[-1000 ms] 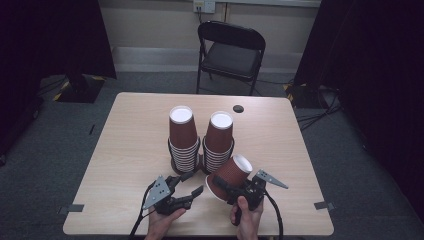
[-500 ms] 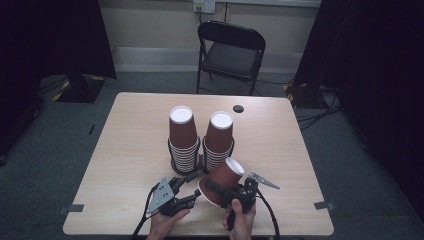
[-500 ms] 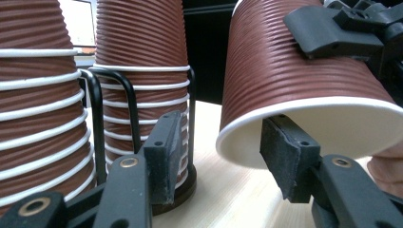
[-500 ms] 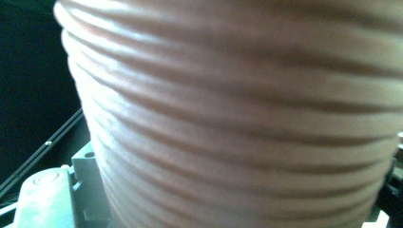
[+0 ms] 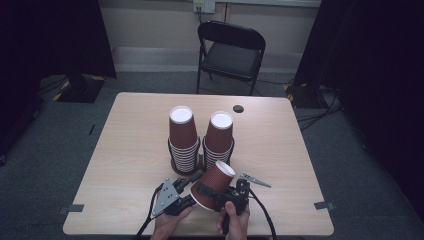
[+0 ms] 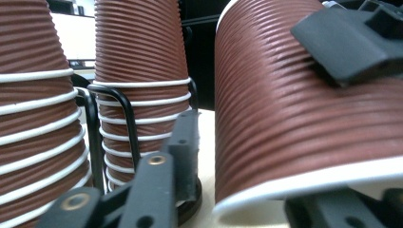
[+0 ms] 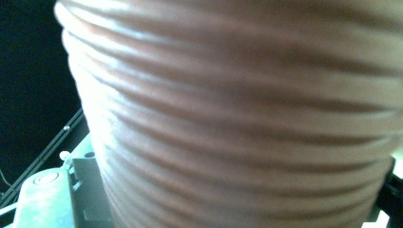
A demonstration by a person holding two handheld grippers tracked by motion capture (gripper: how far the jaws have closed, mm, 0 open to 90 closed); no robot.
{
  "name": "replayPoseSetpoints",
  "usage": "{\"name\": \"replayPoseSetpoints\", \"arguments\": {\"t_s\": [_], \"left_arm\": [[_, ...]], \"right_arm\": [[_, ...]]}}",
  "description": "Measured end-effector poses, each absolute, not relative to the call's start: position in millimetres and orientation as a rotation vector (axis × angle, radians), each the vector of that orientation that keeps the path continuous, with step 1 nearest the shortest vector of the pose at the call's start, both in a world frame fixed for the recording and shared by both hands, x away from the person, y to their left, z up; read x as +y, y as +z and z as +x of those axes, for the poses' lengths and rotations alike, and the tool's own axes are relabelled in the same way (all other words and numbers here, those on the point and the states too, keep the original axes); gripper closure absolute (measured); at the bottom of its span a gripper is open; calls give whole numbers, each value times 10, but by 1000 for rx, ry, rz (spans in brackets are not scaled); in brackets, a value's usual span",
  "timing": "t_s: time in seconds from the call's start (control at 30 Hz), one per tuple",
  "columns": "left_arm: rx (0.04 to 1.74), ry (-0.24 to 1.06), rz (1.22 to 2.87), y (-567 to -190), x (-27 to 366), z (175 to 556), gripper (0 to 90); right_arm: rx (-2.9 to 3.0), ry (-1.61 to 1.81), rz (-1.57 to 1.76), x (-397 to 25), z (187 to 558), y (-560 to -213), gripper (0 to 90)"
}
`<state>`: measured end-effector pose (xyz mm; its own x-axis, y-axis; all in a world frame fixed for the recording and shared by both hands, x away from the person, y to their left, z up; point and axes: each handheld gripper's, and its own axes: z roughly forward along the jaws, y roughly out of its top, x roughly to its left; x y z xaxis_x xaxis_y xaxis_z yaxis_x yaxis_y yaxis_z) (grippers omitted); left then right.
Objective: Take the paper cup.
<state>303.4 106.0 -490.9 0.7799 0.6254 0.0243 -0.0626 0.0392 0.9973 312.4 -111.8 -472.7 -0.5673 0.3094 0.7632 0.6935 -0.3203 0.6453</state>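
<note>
In my right gripper view the brown cup (image 7: 237, 114) is blurred and cut off on every side, hiding my jaws. In my left gripper view the picture's edge crops the left stack of cups (image 6: 38, 114).

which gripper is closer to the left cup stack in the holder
Left. The left gripper sits just in front of the left cup stack; the right gripper, clamped on the tilted cup, is farther right.

Both hands low at the near edge, left gripper (image 5: 187, 186) jaws apart, right gripper (image 5: 207, 192) clamped shut (angled leftward)
</note>
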Motion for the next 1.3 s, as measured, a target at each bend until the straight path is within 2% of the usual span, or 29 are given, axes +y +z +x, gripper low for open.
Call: {"name": "replayPoseSetpoints", "arguments": {"t_s": [0.1, 0.23, 0.63, 1.3], "left_arm": [[489, 572, 1437, -4912, 1053, 3028, 795], [484, 558, 1419, -4914, 1072, 3027, 826], [525, 511, 1437, -4955, 1104, 3027, 852], [531, 458, 1589, -4881, 1156, 3020, 860]], "right_arm": [[-1639, -1945, -1262, -1077, 3131, -4716, 134], [-1628, -1935, -1252, -1071, 3141, -4707, 116], [-1646, -1987, -1335, -1161, 3192, -4648, 113], [-1725, -2081, -1432, -1415, 3318, -4563, 128]]}}
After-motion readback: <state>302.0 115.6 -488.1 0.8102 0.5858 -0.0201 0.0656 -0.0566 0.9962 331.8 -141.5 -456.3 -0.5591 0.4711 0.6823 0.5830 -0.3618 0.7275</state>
